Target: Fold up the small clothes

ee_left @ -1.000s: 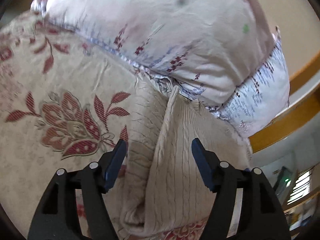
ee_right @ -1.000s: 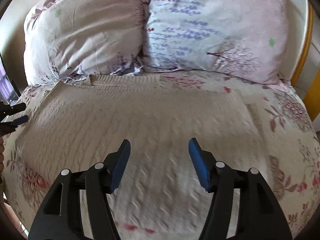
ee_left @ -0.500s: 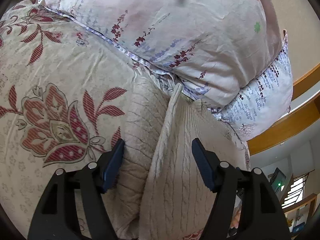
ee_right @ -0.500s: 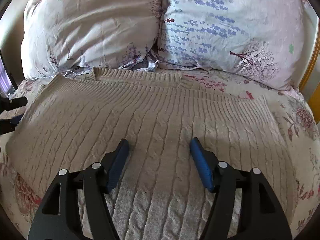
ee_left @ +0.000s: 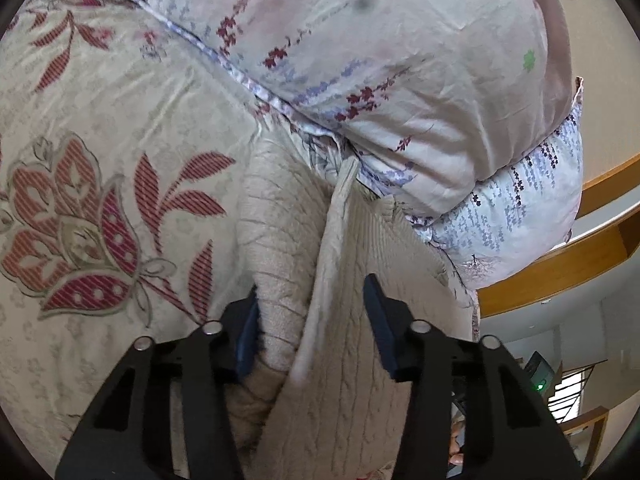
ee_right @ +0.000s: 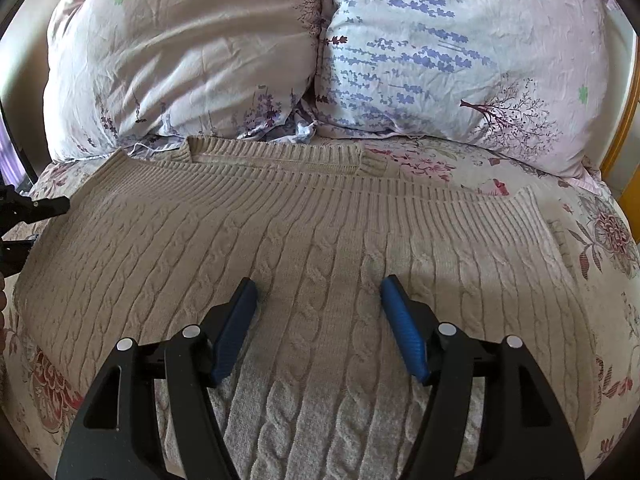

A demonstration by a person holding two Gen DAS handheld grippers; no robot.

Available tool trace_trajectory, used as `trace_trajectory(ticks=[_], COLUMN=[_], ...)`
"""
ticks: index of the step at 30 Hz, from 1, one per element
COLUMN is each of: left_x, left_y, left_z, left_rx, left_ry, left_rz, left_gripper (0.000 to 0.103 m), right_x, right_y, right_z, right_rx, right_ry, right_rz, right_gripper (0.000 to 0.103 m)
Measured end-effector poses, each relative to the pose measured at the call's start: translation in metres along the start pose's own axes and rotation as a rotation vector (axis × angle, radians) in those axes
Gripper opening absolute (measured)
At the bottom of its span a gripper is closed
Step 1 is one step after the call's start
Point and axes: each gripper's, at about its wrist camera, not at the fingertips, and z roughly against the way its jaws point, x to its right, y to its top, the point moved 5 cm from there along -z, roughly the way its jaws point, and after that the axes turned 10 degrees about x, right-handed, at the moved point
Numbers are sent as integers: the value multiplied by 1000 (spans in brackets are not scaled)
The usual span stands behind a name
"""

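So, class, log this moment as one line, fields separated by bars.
stage: grasping sweater edge | left gripper: closing around folded edge of beige sweater | right gripper: open above sweater | surface: floral bedspread

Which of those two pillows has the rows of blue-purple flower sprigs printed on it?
The right-hand pillow in the right wrist view, nearest the wooden bed frame. The left pillow beside it is mostly plain pinkish with small sprigs only along its lower edge.

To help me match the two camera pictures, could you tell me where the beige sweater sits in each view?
Left wrist view: sweater at bottom centre, seen edge-on, with its raised fold between the closing left gripper.
Right wrist view: sweater spread flat across the middle, under the open right gripper.
Shared landmark: the pink pillow behind the sweater.
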Motion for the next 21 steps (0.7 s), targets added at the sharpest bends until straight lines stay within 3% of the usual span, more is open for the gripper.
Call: trace_trajectory(ticks=[2,8,21], left_x=[0,13,102], left_y=[-2,1,3], left_z=[-3,2,16], left_rx=[-16,9,74], left_ry=[-3,-43,-230], left_rz=[18,34,-41], left_gripper=[31,20,17], right_x=[0,-1,-3], right_y=[0,0,-2], right_z=[0,0,-1], right_rx=[0,-3,-8], right_ry=[-1,5,21], right_rz=[0,1,18], right_gripper=[67,67,67])
